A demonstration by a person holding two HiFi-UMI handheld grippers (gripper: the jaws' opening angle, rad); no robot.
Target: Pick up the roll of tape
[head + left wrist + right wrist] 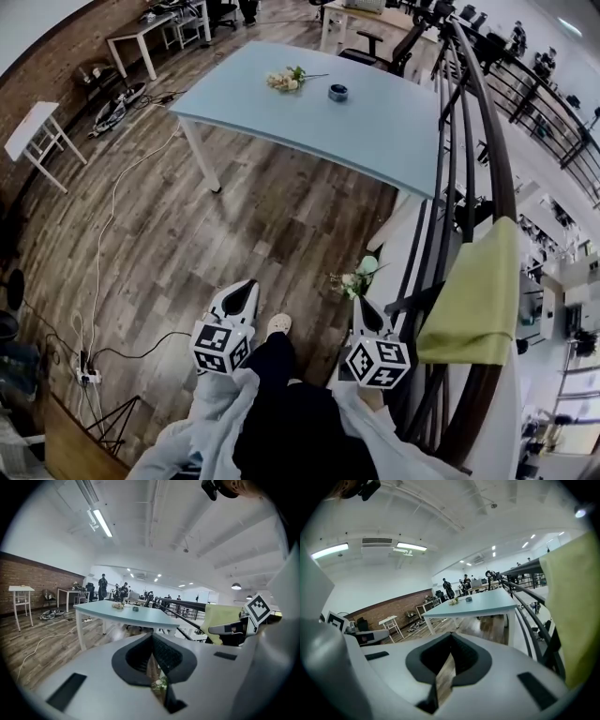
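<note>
Held low in front of the person's body, the left gripper and the right gripper each have their jaws closed together on nothing. That carry probably suits crossing the room rather than reaching. The roll of tape lies on the pale blue table, near a flower sprig. It is well apart from both sets of jaws, across the wood floor. Both grippers point roughly toward it, so the approach looks barely begun.
</note>
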